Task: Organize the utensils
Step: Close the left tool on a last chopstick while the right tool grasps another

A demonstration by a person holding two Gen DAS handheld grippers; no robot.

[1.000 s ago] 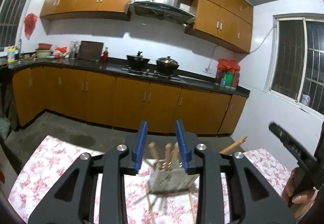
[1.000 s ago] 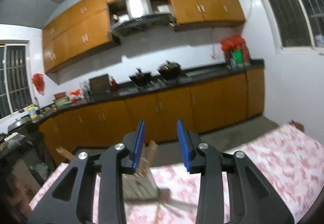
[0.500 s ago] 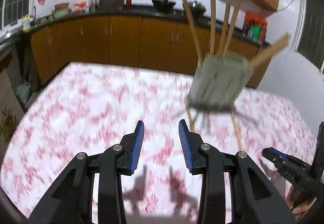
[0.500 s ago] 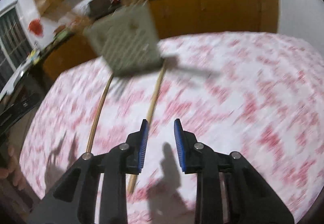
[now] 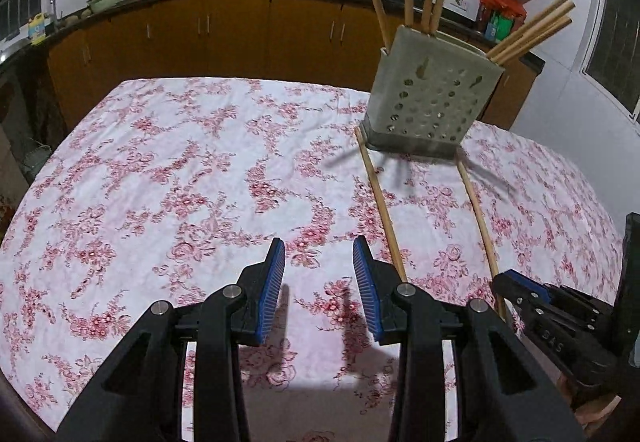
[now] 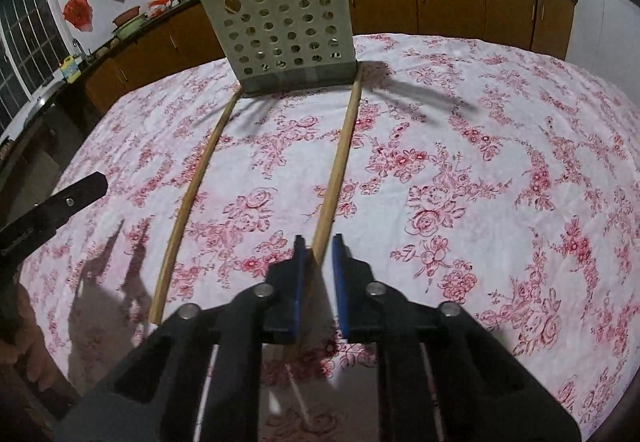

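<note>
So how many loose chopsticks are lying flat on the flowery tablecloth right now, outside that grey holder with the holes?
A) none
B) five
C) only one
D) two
D: two chopsticks lie flat on the cloth, the left chopstick and the right chopstick, both running from the holder toward the camera; the right one passes between the fingers of the right hand-held gripper.

Ahead and to the left of the left tool [image 5: 319, 274], the cloth-covered bench [image 5: 168, 178] lay open w/ nothing standing on it. Fwd-right, the perforated holder [image 5: 430, 102] blocked the way, sticks fanning out of its top. Two loose chopsticks lay flat: one [image 5: 382, 210] just right of the left tool, the other [image 6: 336, 178] running btwn the right tool's [image 6: 319, 262] jaws. Right of the right tool, open cloth to the bench edge.
</note>
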